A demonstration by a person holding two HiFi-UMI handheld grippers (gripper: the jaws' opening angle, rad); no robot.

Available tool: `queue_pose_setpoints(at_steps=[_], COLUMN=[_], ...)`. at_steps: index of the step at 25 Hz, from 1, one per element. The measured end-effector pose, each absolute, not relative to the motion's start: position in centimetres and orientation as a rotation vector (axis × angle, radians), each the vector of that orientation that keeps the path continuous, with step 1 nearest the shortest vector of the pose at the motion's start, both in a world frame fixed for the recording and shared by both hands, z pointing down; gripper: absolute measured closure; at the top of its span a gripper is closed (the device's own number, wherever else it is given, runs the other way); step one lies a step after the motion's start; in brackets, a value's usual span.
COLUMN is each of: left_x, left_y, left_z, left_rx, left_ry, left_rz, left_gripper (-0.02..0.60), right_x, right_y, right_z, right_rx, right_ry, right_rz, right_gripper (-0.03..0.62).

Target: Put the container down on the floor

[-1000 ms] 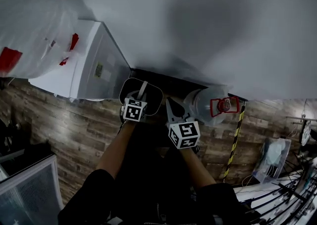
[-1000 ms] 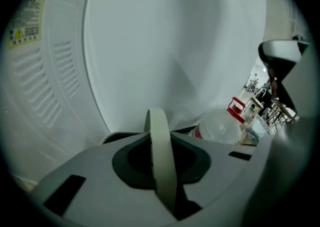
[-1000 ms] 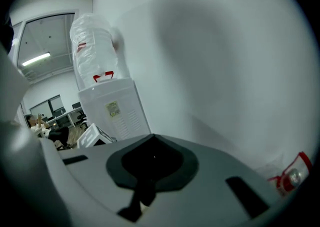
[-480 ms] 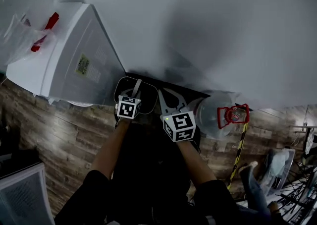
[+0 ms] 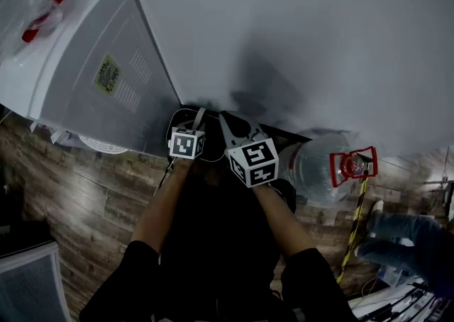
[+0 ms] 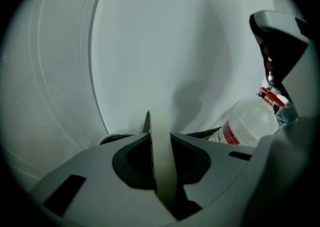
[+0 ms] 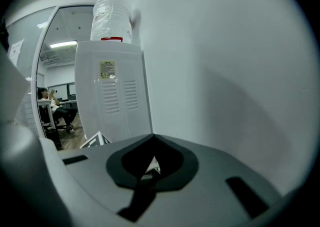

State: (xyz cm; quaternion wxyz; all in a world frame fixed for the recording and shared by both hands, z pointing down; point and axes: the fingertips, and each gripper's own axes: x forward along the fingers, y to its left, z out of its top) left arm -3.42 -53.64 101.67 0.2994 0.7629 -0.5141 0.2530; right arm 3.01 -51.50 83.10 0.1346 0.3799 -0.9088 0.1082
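Dark round-rimmed container [image 5: 183, 116] w/ thin pale strap handle [image 6: 162, 171], centre frame; left tongs [image 6: 159, 138] clamp handle, right tongs [image 7: 153, 138] closed, empty.

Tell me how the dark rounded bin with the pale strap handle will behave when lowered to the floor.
The dark rounded bin hangs from its pale strap handle, pinched by the left gripper, so it will probably swing or twist. One gripper alone carries it, so it is likely light. The thin strap looks bendy; it may flop once released.
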Motion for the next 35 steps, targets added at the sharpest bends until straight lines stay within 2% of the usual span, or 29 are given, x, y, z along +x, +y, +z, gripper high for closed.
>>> queue_pose_setpoints(at_steps=[10, 22, 29, 32, 35], left_x=[-3.6, -4.5, -6.6, -7.2, -7.7], left_y=[-55.4, -57.1, -56.9, -56.5, -55.9], left_z=[105.2, 105.7, 106.0, 105.7, 104.7], left_rx=[2.013, 1.969, 2.01, 2.038, 2.074], left_ry=[-1.33, -1.318, -1.335, -1.379, -1.431], left_rz=[0.574, 0.577, 0.654, 0.678, 0.682], left_gripper=[0.526, 0.525, 0.523, 0.495, 0.435], right_x=[2.5, 2.9, 2.4, 2.0, 1.4], right_y=[-51.8, -51.8, -51.1, -50.8, -50.6], right_z=[86.4, 84.1, 84.0, 83.8, 83.8], right_rx=[1.083, 1.172, 1.171, 1.163, 1.144], right_ry=[-2.632, -2.686, -2.659, -2.663, -2.664], right_rz=[0.244, 0.352, 0.283, 0.279, 0.262], right_gripper=[0.583, 0.583, 0.583, 0.583, 0.583])
